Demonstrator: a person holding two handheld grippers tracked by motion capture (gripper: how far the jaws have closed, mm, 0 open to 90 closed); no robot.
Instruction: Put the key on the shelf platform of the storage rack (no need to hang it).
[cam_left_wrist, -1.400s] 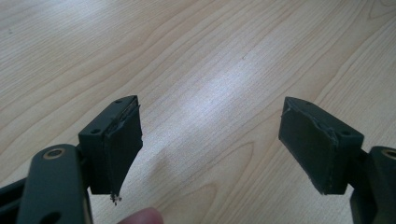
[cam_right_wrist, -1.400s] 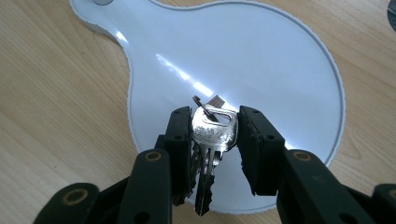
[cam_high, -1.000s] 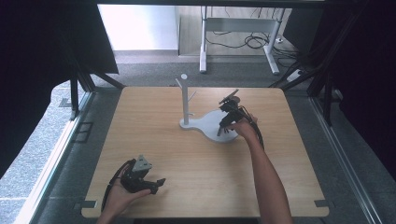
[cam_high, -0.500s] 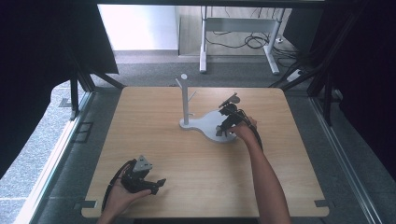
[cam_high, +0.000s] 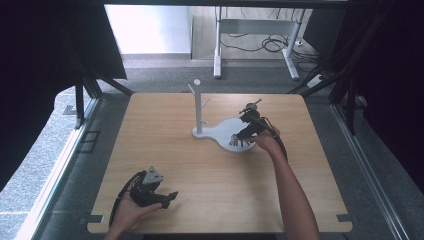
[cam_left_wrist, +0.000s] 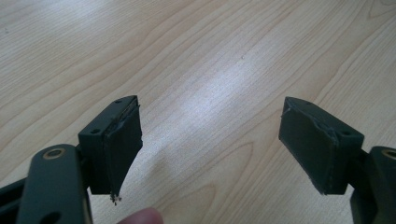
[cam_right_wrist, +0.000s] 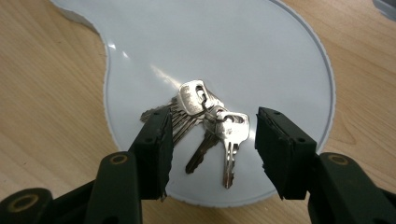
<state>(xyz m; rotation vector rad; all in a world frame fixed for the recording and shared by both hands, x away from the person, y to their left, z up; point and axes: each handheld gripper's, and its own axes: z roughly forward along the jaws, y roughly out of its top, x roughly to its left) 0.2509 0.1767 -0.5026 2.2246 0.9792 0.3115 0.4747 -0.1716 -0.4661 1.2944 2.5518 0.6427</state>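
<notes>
Right gripper view: silver keys (cam_right_wrist: 205, 123) bunched flat on white tray (cam_right_wrist: 261, 51).

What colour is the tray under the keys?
White, glossy tray; the keys are silver. Clearest in the right gripper view.

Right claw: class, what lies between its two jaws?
In the right gripper view, a bunch of keys lies on the white tray between the open jaws of the right claw, which have just been opening.
</notes>
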